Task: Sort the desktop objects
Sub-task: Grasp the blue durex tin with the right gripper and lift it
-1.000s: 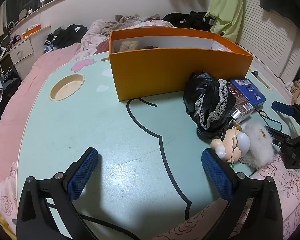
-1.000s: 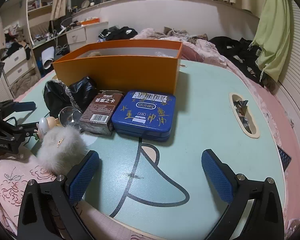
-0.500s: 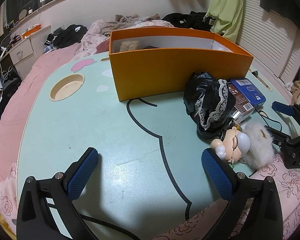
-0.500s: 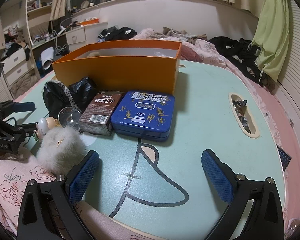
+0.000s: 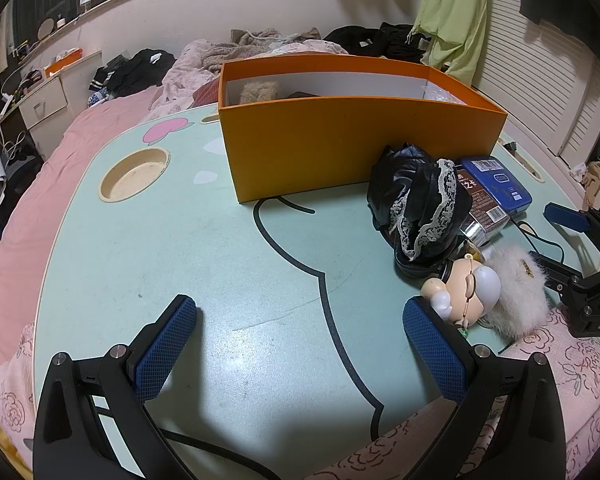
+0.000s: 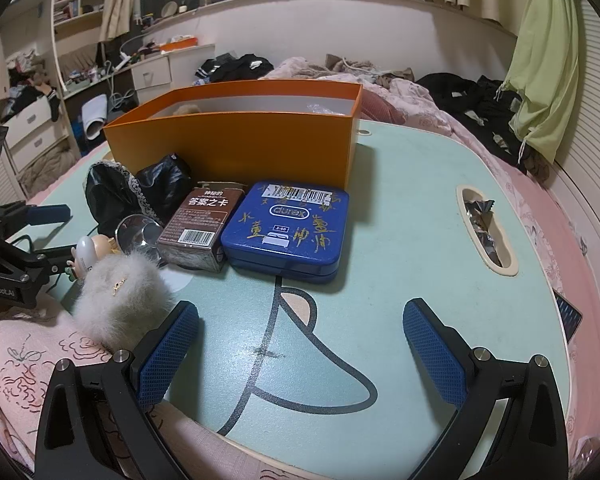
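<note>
A box [image 5: 356, 148] stands toward the far side of the desk [image 5: 180, 248], open at the top, with a furry thing [image 5: 260, 91] in its far left corner. Before the box's right end lies a bundle of cloth [image 5: 418, 204]. Right of the bundle sit a carton [image 6: 204, 226] and then a tin [image 6: 290, 230], side by side and touching. Nearer the desk's front edge a doll [image 5: 466, 286] lies just before the bundle, with a fluffy pouch [image 6: 118, 296] touching it on the right. A round hollow [image 5: 134, 174] is sunk into the desk left of the box, and a long slot [image 6: 486, 232] well to the right of the tin.
</note>
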Motion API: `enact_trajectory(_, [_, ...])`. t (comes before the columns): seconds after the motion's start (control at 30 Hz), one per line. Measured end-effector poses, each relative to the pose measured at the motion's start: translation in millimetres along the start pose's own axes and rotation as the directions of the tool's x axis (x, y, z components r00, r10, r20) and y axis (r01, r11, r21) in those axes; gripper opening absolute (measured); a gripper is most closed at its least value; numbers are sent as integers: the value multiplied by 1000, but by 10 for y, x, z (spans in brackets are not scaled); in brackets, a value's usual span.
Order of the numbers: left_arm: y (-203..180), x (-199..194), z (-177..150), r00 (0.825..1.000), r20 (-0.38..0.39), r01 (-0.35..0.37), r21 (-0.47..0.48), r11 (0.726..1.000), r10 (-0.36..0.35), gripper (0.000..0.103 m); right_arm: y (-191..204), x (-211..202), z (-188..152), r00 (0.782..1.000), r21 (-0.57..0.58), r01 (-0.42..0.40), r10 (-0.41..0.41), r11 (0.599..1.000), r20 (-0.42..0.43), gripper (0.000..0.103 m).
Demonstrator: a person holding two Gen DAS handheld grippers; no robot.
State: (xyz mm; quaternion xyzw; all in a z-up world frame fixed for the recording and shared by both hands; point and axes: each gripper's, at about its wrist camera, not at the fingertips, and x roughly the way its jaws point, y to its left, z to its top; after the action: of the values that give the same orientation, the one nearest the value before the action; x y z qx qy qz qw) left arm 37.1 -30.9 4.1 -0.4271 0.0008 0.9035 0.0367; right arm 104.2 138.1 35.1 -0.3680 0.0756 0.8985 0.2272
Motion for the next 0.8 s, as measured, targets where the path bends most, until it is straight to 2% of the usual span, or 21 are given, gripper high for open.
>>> enact_trajectory(0.13, [11,2,-4,1000,1,2,-2,1000,-2,103,-99,-90,40,999,51,-4,2,999,35,101])
enact_trajectory(0.27, [17,-12,-1,1000,3,2,-2,1000,-2,103,-189,-156,236,996,127,-23,11,992,93,101])
enact_trajectory(0.43, [18,-13,-4,1000,3,3,-2,1000,-3,103,-196,57,527,998,163,6,-15,987,57,101])
enact_trajectory(0.53, [19,-14,-6,1000,3,3,-2,1000,-3,103,-128,190,627,1000,147,12,-13,989,8,94])
enact_trajectory(0.63, [20,-14,-8,1000,3,3,-2,1000,-3,103,-82,333,650,998,125,28,-21,992,-56,90])
enact_trajectory(0.8, [24,-20,-10,1000,3,2,-2,1000,-2,103,-106,351,606,998,148,19,-10,989,-63,90])
